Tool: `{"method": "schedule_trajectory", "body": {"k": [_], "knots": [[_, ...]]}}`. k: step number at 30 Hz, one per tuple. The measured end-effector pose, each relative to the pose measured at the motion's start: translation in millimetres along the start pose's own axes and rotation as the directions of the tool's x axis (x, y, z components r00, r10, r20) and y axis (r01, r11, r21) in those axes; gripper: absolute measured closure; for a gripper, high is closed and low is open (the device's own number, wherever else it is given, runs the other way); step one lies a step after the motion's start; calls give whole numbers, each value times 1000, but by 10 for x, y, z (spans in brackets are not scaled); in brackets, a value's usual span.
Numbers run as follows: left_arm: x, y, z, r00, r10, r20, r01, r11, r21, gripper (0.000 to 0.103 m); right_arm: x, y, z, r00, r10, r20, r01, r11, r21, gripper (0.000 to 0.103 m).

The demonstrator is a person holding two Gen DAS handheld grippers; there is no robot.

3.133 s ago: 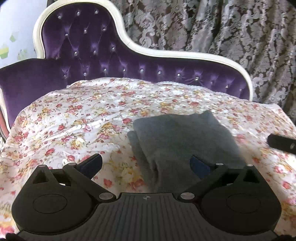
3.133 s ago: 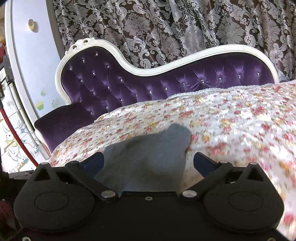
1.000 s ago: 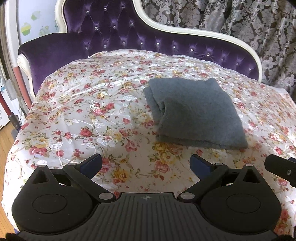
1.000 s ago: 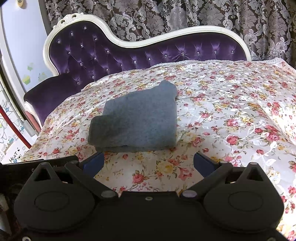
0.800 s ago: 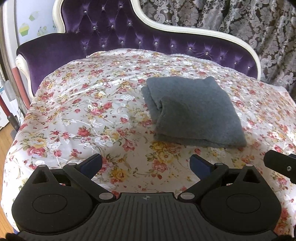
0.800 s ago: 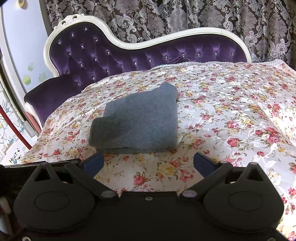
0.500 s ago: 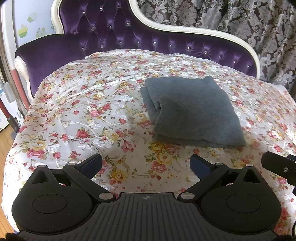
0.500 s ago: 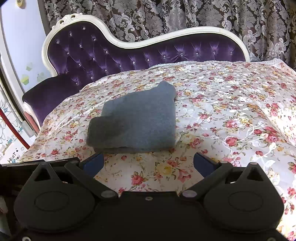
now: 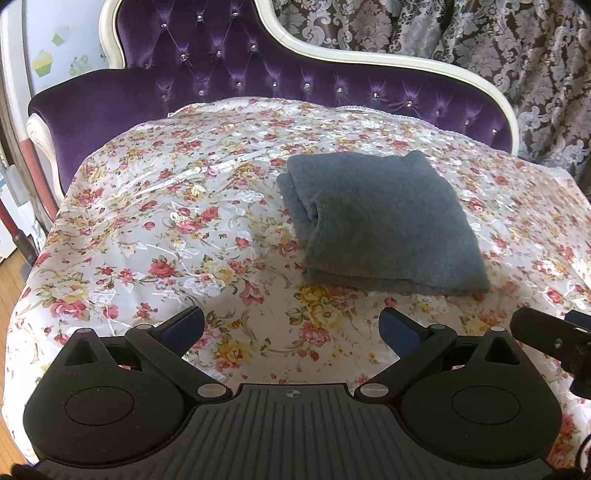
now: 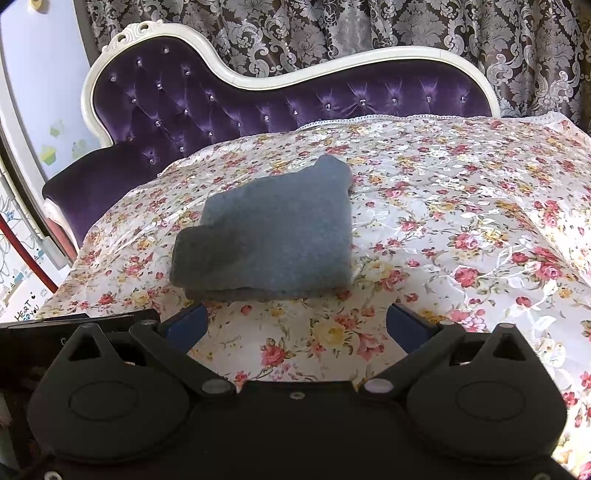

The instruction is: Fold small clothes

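- The grey garment is lying folded into a thick, roughly square bundle on the floral cover, sitting toward the cover's back edge and nearer its right side than its left in the left wrist view.
- Its stacked layers are showing along the bundle's left side, where one fold is bulging out a little; the near edge is looking neat and flat.
- In the right wrist view the same bundle is showing a small flap sticking out at its near-left corner, so the fold is looking done but not perfectly squared.
- The left gripper is hovering above the cover's front edge, jaws spread wide, holding nothing, clear of the cloth.
- The right gripper is doing the same, fingers released and empty, its tips sitting just short of the bundle's near edge.
- Part of the right gripper's black body is poking into the left view at the right edge, so the two tools are riding close beside each other.
- Risk from here, as a judgement: the cover is looking slick and shiny, so a nudge from either tool could slide the bundle or spring that loose flap open.
- Another risk: the two grippers could knock together, being this close.
- Behind the cover, the purple tufted sofa back and patterned curtain are framing the scene.
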State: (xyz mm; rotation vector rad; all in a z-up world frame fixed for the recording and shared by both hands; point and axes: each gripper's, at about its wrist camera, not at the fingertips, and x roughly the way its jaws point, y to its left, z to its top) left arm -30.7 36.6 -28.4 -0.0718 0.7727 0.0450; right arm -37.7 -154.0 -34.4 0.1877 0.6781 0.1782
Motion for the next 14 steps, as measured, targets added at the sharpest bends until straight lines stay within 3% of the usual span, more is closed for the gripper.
{"method": "schedule_trajectory", "body": {"k": [14], "knots": [[-4, -64, 61, 1000, -13, 2, 13, 999, 33, 1, 88, -29, 36, 1000, 6, -14, -6, 1000, -1, 1]]}}
